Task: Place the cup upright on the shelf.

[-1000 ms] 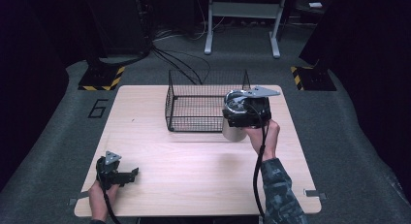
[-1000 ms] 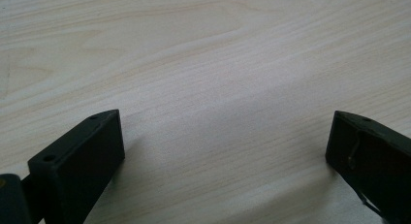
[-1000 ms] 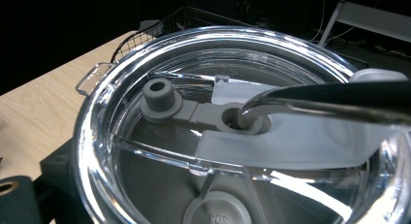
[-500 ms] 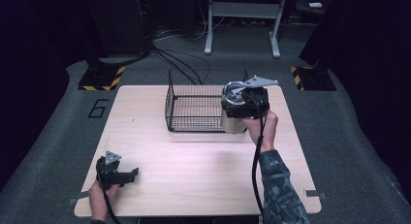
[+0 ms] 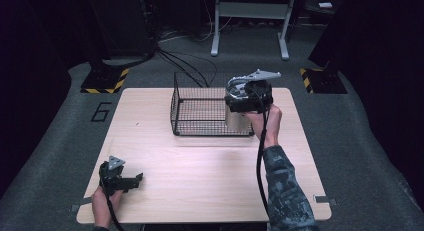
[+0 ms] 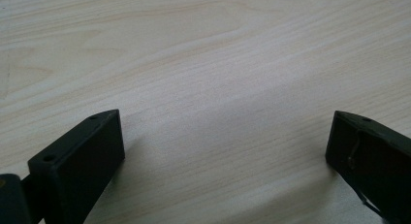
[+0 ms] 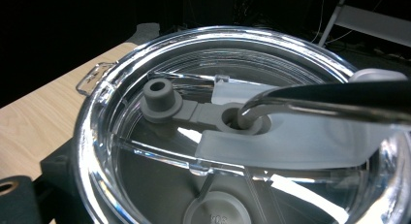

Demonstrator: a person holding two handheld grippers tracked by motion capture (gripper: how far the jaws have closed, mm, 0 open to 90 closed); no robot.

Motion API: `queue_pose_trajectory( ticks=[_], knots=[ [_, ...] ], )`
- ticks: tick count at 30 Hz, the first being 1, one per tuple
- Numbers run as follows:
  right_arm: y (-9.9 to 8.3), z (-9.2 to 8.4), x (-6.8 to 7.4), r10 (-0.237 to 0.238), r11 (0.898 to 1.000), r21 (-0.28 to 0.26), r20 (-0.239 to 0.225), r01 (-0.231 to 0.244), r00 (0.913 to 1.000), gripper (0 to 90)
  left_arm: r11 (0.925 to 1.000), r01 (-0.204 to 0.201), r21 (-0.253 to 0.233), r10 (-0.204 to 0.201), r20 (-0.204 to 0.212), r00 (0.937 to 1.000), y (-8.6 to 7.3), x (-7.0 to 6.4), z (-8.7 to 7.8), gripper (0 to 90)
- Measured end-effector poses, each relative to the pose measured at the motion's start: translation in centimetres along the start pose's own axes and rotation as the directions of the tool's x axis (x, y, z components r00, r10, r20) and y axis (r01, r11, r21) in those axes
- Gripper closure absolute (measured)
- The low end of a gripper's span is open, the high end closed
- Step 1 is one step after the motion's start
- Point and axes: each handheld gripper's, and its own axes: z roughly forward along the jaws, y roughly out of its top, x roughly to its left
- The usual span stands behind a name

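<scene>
Pale wood table (image 5: 200,166) on grey carpet (image 5: 45,156); dark room.

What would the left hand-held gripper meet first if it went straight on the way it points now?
Probably just bare tabletop. The left hand-held gripper sits open and angled down at the wood, nothing between its jaws or ahead.

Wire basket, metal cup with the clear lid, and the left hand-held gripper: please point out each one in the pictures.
wire basket (image 5: 200,111): high view, on its mesh floor.
metal cup (image 5: 237,122): high view, on its steel side wall.
clear lid (image 7: 121,78): right gripper view, on its rim.
left hand-held gripper (image 6: 225,151): left gripper view, midway between its tips.
</scene>
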Motion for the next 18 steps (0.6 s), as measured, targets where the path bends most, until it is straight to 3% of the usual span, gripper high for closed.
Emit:
queue_pose_trajectory(
  ticks=[18],
  knots=[
    [2.1,2.2,-0.6,-0.015,1.0,0.014,0.005,0.015,0.9999,3.5,1.0,0.003,0.0,-0.003,0.0,1.0,0.0,0.0,0.0,0.3]
  ],
)
